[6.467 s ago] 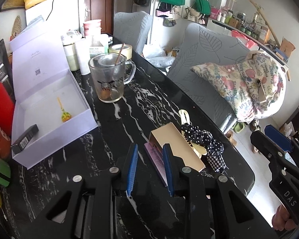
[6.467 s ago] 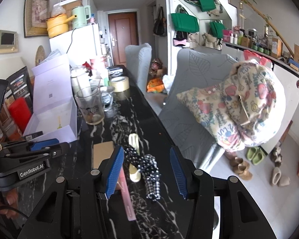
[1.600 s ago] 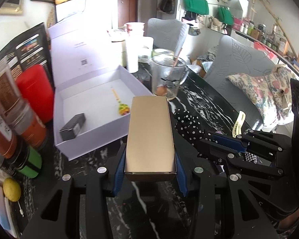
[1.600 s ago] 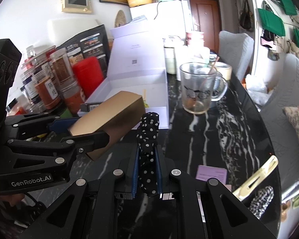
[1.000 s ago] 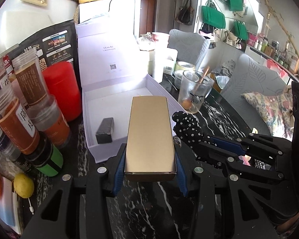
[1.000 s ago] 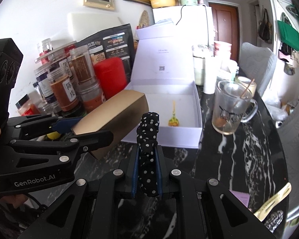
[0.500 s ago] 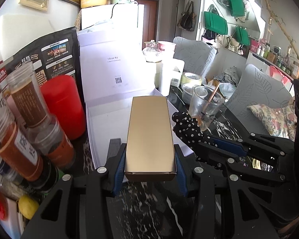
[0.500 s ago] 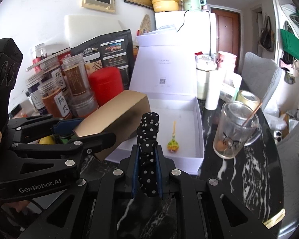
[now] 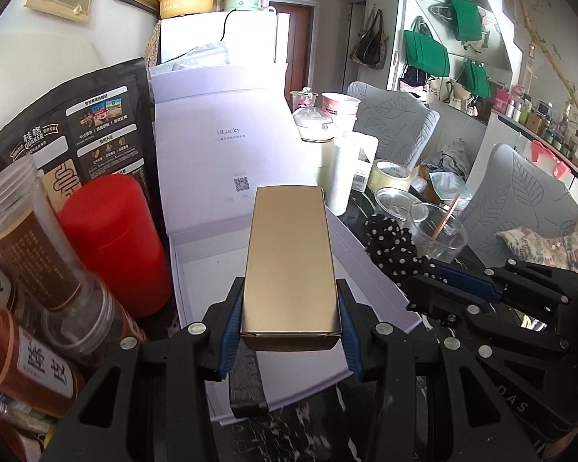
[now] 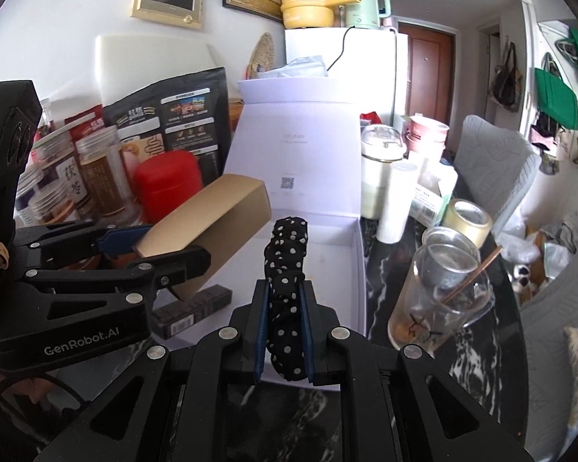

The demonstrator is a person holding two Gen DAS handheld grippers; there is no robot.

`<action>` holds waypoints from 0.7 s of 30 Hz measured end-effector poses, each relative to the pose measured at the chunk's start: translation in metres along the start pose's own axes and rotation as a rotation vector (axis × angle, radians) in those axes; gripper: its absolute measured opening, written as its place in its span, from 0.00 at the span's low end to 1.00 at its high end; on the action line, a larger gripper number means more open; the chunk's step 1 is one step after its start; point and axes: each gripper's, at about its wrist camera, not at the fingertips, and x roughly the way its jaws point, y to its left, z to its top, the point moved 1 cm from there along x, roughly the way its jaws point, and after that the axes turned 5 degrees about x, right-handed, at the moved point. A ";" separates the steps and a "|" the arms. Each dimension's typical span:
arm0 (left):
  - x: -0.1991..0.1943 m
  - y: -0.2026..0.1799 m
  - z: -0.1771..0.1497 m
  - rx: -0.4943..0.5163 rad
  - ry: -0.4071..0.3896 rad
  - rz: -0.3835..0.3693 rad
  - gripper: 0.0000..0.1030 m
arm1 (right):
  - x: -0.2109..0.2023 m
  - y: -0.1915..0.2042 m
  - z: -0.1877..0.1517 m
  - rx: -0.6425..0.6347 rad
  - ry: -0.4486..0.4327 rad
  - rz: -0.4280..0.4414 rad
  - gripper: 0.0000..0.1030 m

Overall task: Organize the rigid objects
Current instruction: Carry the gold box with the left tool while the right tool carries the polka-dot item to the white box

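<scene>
My left gripper (image 9: 289, 308) is shut on a long gold box (image 9: 291, 261) and holds it above the open white gift box (image 9: 370, 269). Seen from the right wrist, the gold box (image 10: 212, 227) hangs tilted over the gift box's left side. My right gripper (image 10: 283, 308) is shut on a black hair clip with white dots (image 10: 287, 281), just over the gift box's (image 10: 356, 269) near wall. The same clip (image 9: 391, 246) shows at the right of the left wrist view. A small black box (image 10: 190, 310) lies inside the gift box.
Spice jars (image 9: 31, 254), a red canister (image 9: 111, 242) and a black food pouch (image 9: 77, 134) crowd the left. A glass mug (image 10: 443, 296) with a stick, a tape roll (image 10: 468, 221) and white cups (image 10: 397, 200) stand to the right on the black marble table (image 10: 478, 369).
Both grippers have carried their loads forward toward the white gift box, which now fills more of both views. Both grips are unchanged.
</scene>
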 end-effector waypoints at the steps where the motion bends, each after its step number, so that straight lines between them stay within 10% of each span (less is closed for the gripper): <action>1: 0.004 0.003 0.002 -0.003 0.002 0.004 0.42 | 0.003 -0.001 0.002 0.000 0.004 -0.005 0.15; 21: 0.066 0.033 0.033 -0.065 0.077 0.040 0.42 | 0.053 -0.019 0.028 0.022 0.051 -0.030 0.15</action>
